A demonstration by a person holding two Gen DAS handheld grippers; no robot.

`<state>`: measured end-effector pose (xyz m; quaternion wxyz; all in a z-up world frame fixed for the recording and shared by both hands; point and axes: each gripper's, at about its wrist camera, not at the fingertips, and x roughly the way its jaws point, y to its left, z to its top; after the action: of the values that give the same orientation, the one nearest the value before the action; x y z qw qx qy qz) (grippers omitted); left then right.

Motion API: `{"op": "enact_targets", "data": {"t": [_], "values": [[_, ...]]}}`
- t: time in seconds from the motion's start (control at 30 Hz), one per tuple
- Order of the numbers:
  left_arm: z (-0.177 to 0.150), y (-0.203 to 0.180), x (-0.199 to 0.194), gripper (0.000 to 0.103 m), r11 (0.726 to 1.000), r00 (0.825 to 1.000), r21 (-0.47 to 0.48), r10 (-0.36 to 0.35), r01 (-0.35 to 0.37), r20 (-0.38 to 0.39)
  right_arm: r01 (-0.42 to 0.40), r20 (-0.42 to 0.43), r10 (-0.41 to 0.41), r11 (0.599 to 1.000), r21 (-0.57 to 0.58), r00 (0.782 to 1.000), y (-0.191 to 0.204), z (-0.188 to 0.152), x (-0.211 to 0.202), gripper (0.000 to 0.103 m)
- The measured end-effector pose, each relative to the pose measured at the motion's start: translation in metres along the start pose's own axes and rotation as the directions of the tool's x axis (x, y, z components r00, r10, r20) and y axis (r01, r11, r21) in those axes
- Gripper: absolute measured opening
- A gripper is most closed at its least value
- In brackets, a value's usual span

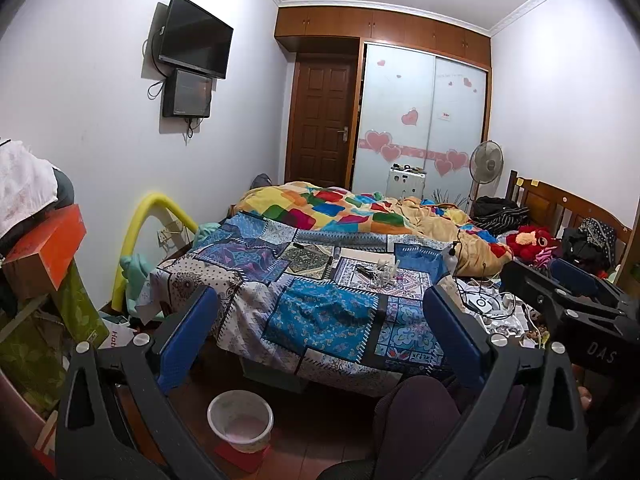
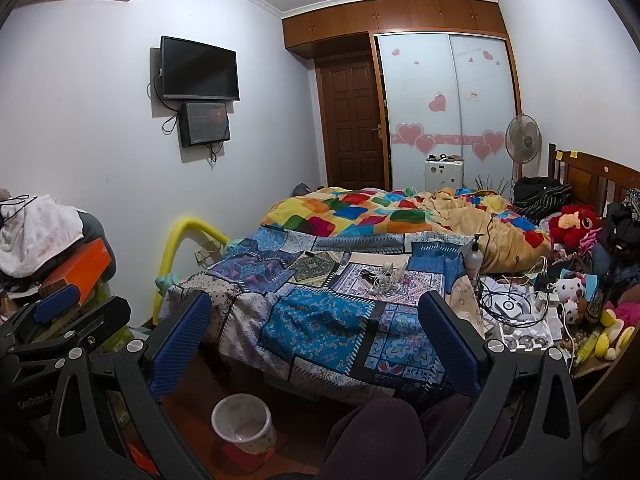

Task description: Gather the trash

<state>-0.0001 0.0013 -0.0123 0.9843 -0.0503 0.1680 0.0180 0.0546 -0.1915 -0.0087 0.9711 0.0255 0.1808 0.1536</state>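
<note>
A small white waste bin (image 1: 240, 420) stands on a red mat on the floor at the foot of the bed; it also shows in the right wrist view (image 2: 244, 424). A pile of small crumpled scraps (image 1: 380, 273) lies on the patchwork bedspread (image 1: 320, 308), also seen from the right wrist (image 2: 384, 278). My left gripper (image 1: 320, 340) is open and empty, held above the floor before the bed. My right gripper (image 2: 316, 340) is open and empty too. The right gripper shows at the right edge of the left view (image 1: 576, 292).
A cluttered stack with an orange box (image 1: 44, 248) stands at left. A bedside surface with cables, a white disc and toys (image 2: 516, 308) is at right. A dark chair back (image 1: 416, 420) is below. A colourful duvet (image 1: 340, 208), fan and wardrobe lie beyond.
</note>
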Motion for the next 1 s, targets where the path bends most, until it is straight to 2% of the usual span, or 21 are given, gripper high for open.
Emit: {"op": "enact_targets", "data": {"t": [1.0], "values": [[0.0021,0.0011,-0.0001,0.103,1.0,1.0,-0.006,-0.001,0.001,-0.002,0.0,-0.002,0.0,1.0,-0.001,1.0,0.0013,-0.0002,-0.0014,0.102]]}}
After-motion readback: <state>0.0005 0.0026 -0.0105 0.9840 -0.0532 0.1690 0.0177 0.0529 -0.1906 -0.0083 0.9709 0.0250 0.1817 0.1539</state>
